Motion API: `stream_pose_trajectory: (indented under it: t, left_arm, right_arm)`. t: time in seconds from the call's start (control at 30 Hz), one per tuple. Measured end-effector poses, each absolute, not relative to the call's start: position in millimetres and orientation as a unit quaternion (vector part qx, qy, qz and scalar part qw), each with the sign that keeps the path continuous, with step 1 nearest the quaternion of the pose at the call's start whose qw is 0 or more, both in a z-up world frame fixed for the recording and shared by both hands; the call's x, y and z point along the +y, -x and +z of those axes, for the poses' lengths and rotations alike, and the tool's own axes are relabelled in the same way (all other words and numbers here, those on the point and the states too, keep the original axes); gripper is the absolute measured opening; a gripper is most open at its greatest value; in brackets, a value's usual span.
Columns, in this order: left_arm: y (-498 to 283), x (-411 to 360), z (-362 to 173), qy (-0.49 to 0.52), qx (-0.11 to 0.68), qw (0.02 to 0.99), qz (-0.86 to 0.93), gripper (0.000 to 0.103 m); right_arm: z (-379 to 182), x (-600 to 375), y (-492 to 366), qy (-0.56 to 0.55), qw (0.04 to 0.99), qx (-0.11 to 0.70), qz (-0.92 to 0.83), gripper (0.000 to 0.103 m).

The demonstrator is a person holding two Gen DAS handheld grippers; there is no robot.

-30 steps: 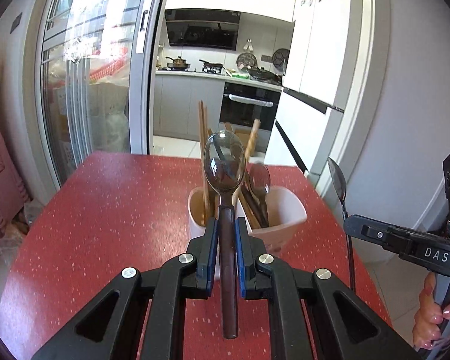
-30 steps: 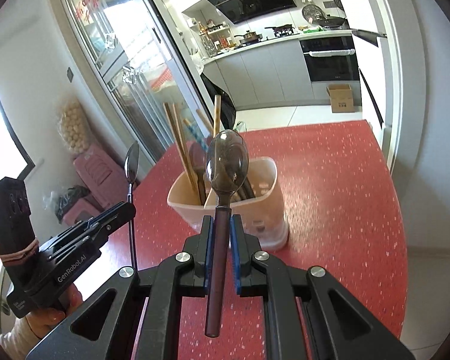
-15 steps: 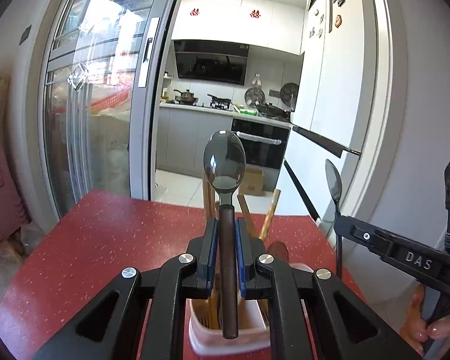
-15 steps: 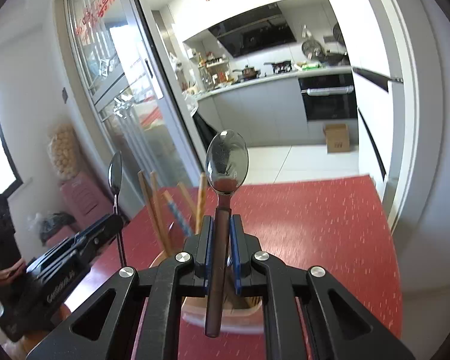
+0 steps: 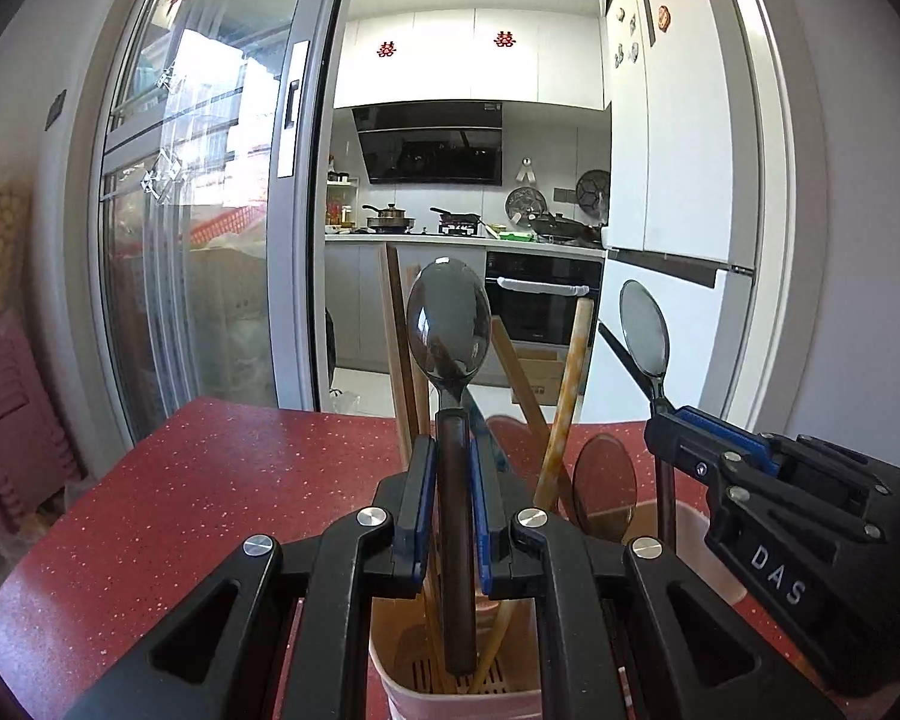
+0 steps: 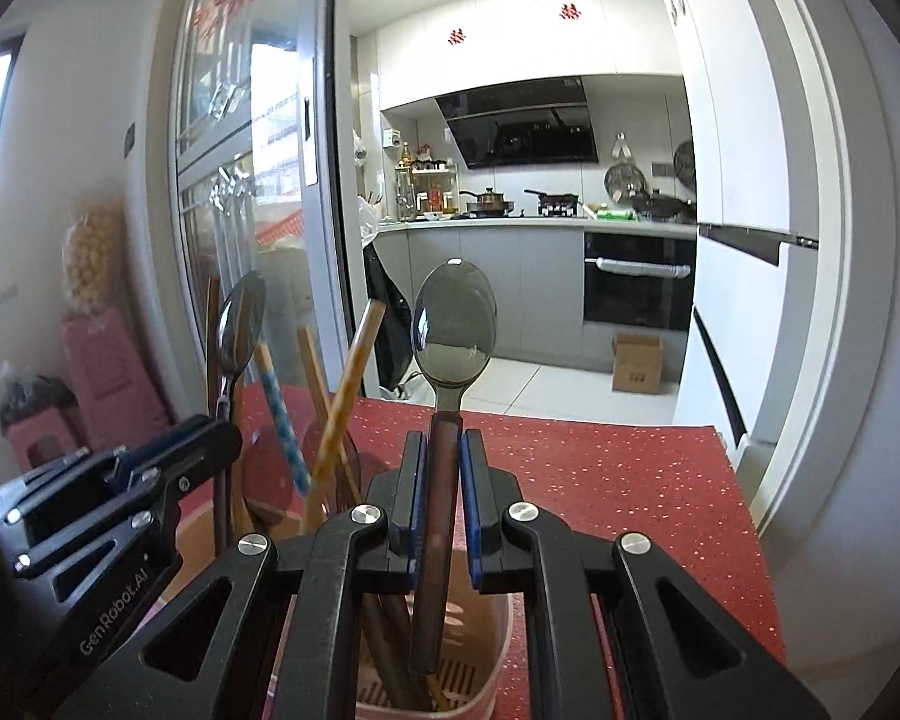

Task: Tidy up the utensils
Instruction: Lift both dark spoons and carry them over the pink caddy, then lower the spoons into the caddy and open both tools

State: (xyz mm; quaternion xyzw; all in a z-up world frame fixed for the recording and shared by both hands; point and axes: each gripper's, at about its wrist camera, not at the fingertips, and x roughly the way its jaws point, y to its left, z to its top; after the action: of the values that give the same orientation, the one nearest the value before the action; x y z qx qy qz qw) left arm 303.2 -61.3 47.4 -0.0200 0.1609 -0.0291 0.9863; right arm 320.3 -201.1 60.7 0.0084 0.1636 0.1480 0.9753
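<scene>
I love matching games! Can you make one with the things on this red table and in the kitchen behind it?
Things:
1. Steel spoon with brown handle
2. Pale pink plastic utensil holder
3. Brown cardboard box
4. Speckled red table

Places:
A. on the kitchen floor
B. clamped in the left tongs
C. under the holder
D. full of chopsticks

Pairs: 1-B, 2-D, 3-A, 4-C

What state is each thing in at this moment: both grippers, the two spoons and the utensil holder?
left gripper: shut on a spoon's brown handle.
right gripper: shut on the other spoon's handle.
left spoon: held upright, bowl up, handle end over the holder.
right spoon: held upright, bowl up, handle end over the holder.
utensil holder: standing on the red table, already holding chopsticks and spoons.
</scene>
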Motion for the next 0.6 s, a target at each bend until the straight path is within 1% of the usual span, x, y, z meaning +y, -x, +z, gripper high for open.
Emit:
stream_pose_trajectory:
  t: [0.23,0.6]
  left_arm:
    - [-297,-65,36,0.006,0.171,0.985,-0.022,0.041]
    - [-288,-68,34,-0.009,0.18,0.984,-0.017,0.041]
  right_arm:
    - [43,-196,-302,0.021,0.976,0.157,0.149,0.012]
    - [37,-199,-296,0.018,0.972,0.176,0.156,0.013]
